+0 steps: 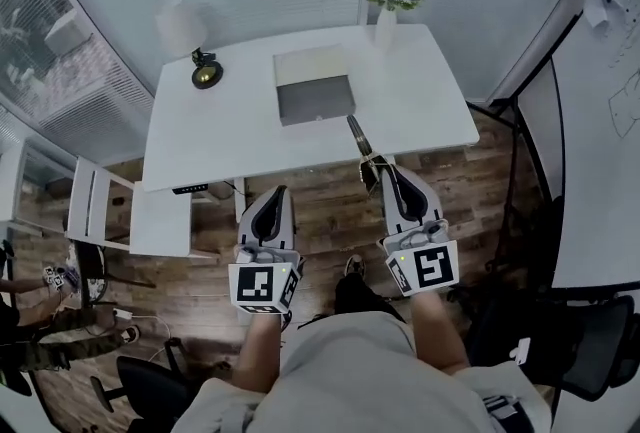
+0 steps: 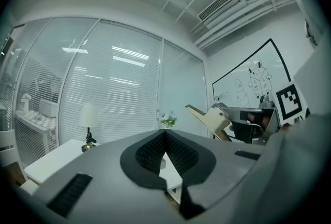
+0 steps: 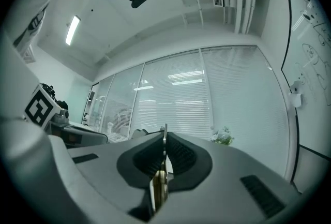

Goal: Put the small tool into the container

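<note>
The small tool (image 1: 360,146), a flat blade with a dark and brass-coloured handle, sticks out from my right gripper (image 1: 386,173), which is shut on its handle end. Its tip reaches over the near edge of the white table (image 1: 430,111). In the right gripper view the tool (image 3: 160,187) shows edge-on between the pads. The container (image 1: 315,86), a shallow grey open box, lies in the middle of the table, ahead and left of the tool. My left gripper (image 1: 276,193) hangs below the table edge, shut with nothing in it, and its pads (image 2: 155,153) meet.
A small lamp (image 1: 205,71) stands on the table's left side and a vase of flowers (image 1: 392,1) at the back right. A white chair (image 1: 95,206) stands on the left, a whiteboard (image 1: 605,121) on the right, and the floor below is wood.
</note>
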